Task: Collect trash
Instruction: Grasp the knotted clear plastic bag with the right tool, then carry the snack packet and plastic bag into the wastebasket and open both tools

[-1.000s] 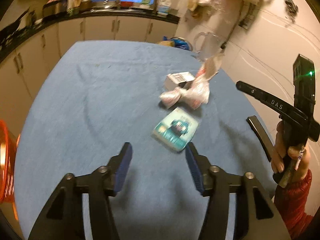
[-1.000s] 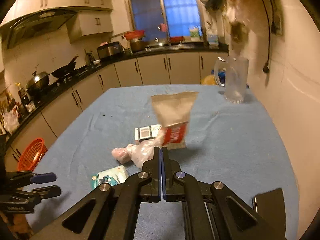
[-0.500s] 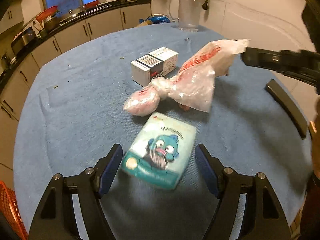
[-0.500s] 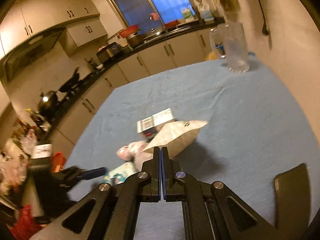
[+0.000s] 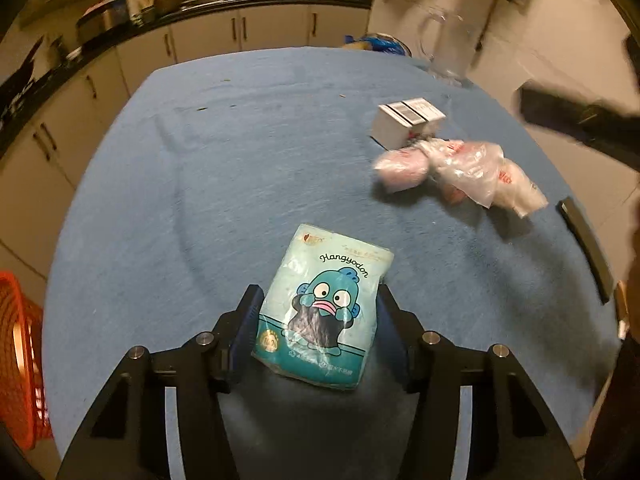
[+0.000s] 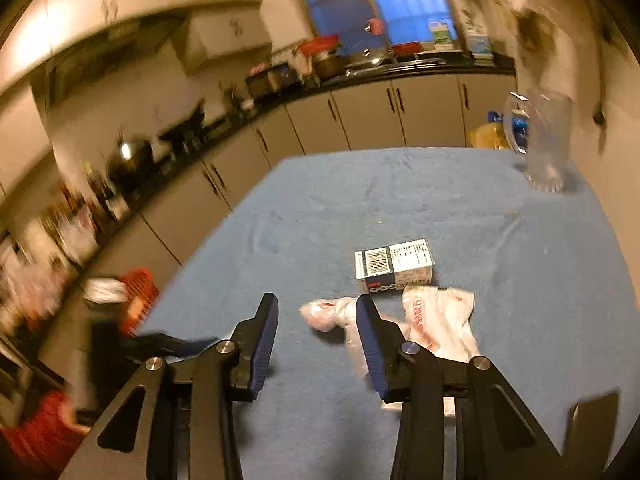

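Tissue pack (image 5: 326,308): on the blue tablecloth (image 5: 224,184), well this side of the small box (image 5: 408,120)
Left gripper (image 5: 316,320): closing around the pack, not clamped yet
Right gripper (image 6: 316,336): opening, nothing between
Risk: soft pack could squirt out
Views: only the right view shows the plastic bag (image 6: 436,324) touching the box
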